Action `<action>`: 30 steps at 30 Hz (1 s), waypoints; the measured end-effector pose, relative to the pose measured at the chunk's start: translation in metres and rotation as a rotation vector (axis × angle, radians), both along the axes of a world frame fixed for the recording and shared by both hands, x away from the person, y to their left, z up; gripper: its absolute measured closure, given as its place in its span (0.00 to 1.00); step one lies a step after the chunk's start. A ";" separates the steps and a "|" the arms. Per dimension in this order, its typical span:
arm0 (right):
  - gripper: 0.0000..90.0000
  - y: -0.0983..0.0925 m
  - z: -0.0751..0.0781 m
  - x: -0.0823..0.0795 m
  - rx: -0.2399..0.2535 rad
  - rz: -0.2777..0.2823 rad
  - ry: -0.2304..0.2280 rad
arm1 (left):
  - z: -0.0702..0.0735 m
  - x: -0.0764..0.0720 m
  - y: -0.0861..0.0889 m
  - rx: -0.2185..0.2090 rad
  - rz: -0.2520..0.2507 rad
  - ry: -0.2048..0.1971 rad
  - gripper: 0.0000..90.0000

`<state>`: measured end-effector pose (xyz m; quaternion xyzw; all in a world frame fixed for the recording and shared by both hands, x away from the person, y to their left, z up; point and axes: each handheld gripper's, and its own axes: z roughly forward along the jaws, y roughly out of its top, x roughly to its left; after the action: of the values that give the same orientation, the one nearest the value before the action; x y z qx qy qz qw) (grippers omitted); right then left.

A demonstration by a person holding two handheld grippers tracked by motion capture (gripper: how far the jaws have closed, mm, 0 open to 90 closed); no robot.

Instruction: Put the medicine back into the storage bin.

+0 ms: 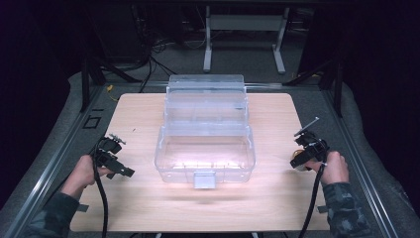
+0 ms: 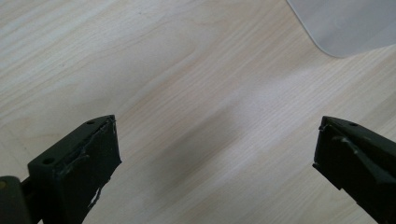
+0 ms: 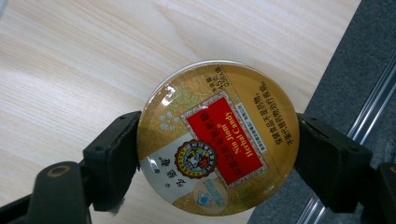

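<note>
Clamping a round candy tin (image 3: pixel 217 138) by its rim, the right gripper (image 3: pixel 217 154) presses one black jaw against each side of the gold lid, whose red label reads "Herbal Candy"; the tin hangs above the right edge of the wooden table (image 3: pixel 70 70), partly over the grey mat (image 3: pixel 345 60) beside it; in the high view the right gripper (image 1: pixel 309 148) sits near the table's right edge, well apart from the clear plastic box (image 1: pixel 205 148), with a bit of the tin's yellow (image 1: pixel 298 159) showing by the person's hand. The box stands open at the table's middle, its transparent tiers stepped back and a latch at the front. The left gripper (image 1: pixel 115 157) rests near the table's left side, beside the box but not touching it; its jaws stand wide apart with bare wood between them, and a corner of the clear box (image 2: pixel 345 28) shows in the left gripper view.
</note>
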<state>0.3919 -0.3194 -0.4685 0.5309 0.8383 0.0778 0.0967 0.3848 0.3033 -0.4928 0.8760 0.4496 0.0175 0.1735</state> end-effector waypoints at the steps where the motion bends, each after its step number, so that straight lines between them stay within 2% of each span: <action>1: 0.22 0.000 0.000 0.000 0.000 0.000 0.000 | 0.000 0.000 0.001 0.000 0.004 -0.001 0.00; 8: 0.22 0.014 0.019 -0.003 0.002 0.044 -0.022 | 0.000 -0.004 0.003 0.020 0.003 -0.002 0.00; 9: 0.22 0.015 0.021 -0.003 0.013 0.050 -0.022 | 0.000 -0.004 0.003 0.020 0.003 -0.002 0.00; 10: 0.22 0.017 0.025 -0.003 0.000 0.054 -0.027 | 0.000 -0.004 0.003 0.016 0.007 -0.006 0.00; 18: 0.22 0.023 0.038 -0.001 0.004 0.083 -0.029 | 0.005 -0.002 0.000 0.015 -0.006 -0.018 0.00; 23: 0.22 0.029 0.055 -0.002 0.012 0.105 -0.050 | 0.006 -0.001 -0.002 0.022 -0.011 -0.012 0.00; 24: 0.22 0.030 0.059 -0.001 -0.012 0.108 -0.037 | 0.006 -0.001 -0.002 0.022 -0.011 -0.012 0.00; 25: 0.22 0.031 0.060 -0.001 -0.001 0.110 -0.059 | 0.008 -0.001 -0.002 0.025 -0.012 -0.016 0.00; 30: 0.22 0.038 0.068 0.001 0.009 0.134 -0.056 | 0.009 -0.001 -0.002 0.029 -0.019 -0.017 0.00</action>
<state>0.3927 -0.2816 -0.4003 0.4716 0.8686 0.1028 0.1122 0.3837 0.3017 -0.4833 0.8825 0.4394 0.0295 0.1648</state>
